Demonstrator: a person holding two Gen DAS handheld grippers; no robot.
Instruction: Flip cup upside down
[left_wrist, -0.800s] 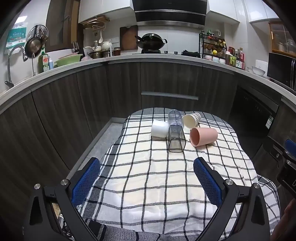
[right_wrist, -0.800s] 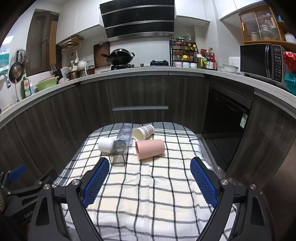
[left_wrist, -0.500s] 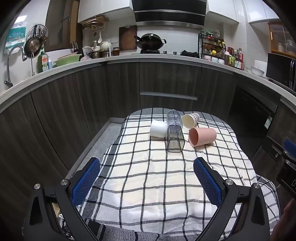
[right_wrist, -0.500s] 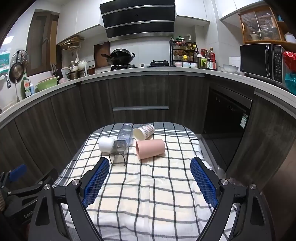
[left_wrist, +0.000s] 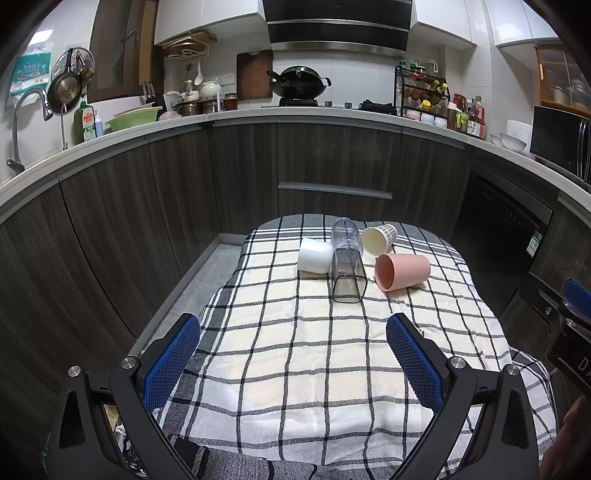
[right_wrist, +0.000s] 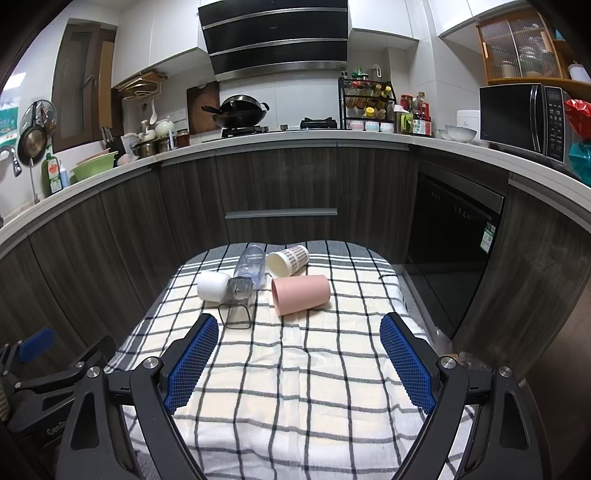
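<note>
Checked cloth (left_wrist: 295, 354) covers the table before dark wooden kitchen cabinets (right_wrist: 280, 184), smooth cups (right_wrist: 300, 294) lying ahead of both wide-open grippers (left_wrist: 293, 354) (right_wrist: 299, 354).

Right gripper (right_wrist: 295, 354) spread wide before tipped pink cup (right_wrist: 300, 294).

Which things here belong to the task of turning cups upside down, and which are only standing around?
For the task: pink cup, white cup, patterned paper cup, smoky square cup, clear cup, all lying on their sides.

Not needed: checked cloth, wok, microwave, green basin.
</note>
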